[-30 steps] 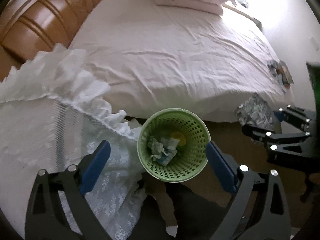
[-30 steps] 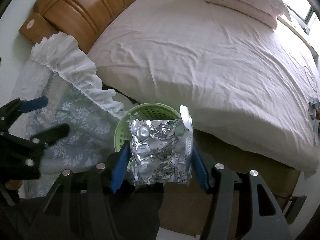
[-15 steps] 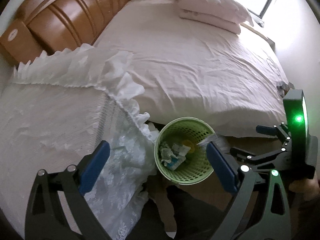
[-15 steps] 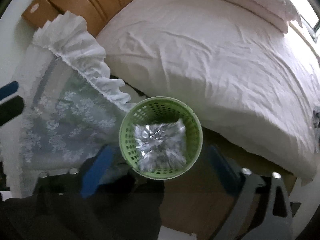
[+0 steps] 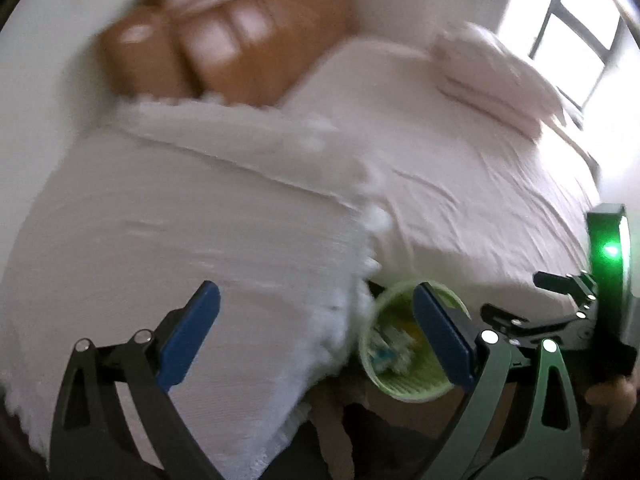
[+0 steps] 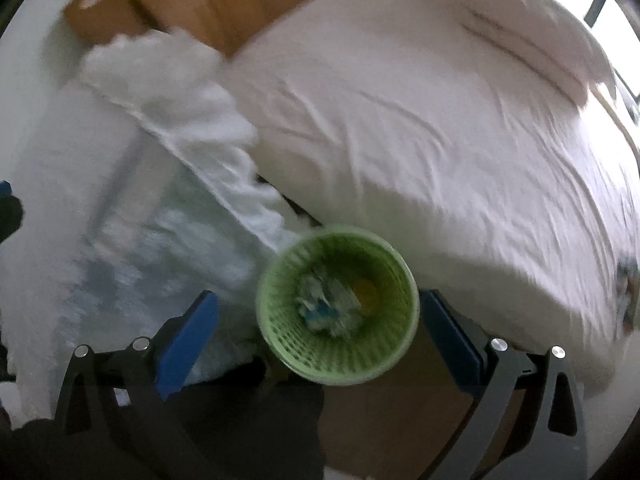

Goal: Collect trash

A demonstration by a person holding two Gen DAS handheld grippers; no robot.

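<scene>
A green mesh wastebasket [image 6: 300, 356] stands on the floor beside the bed, holding crumpled paper [image 6: 328, 304] and a yellow item [image 6: 366, 290]; the silver foil wrapper does not show in it. My right gripper [image 6: 316, 340] is open and empty above the basket. My left gripper [image 5: 316, 340] is open and empty over the lace cloth, with the basket [image 5: 404, 384] behind its right finger. The right gripper shows in the left wrist view [image 5: 532, 308] at the right edge. Both views are blurred.
A bed with pale pink sheets [image 6: 420, 120] and pillows [image 5: 496, 76] fills the upper right. A wooden headboard [image 5: 240, 40] is at the top left. A white lace-covered stand [image 5: 180, 248] is left of the basket. A small trash item [image 6: 626, 296] lies on the bed's right edge.
My right gripper opened and dropped the silver foil wrapper into the green basket, then drew back. My left gripper swung left and up over the lace cloth.
</scene>
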